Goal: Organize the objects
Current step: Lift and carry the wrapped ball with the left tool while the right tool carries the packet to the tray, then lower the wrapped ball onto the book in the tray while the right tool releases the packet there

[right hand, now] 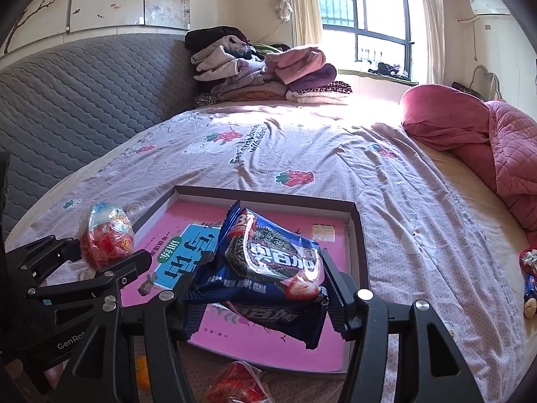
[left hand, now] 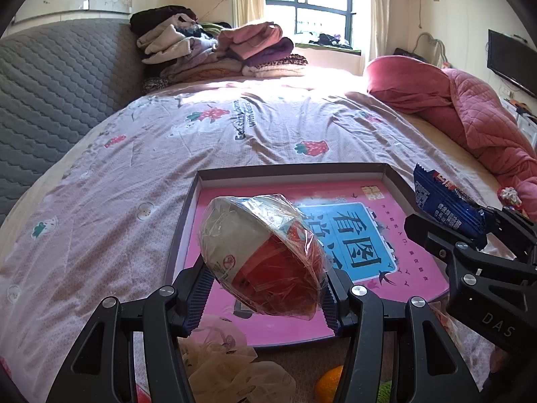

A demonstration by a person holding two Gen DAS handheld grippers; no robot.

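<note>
Plastic-wrapped, a red and white bowl [left hand: 265, 255] sits clamped between the fingers of the left gripper [left hand: 266, 294], tilted and held over the near part of the pink-lined tray [left hand: 292, 170] on the bed [left hand: 134, 141]. Beside it, the right gripper [right hand: 258, 297] pinches a blue cookie packet [right hand: 268, 268] between its fingers, its top poking past the fingertips above the same tray.
</note>
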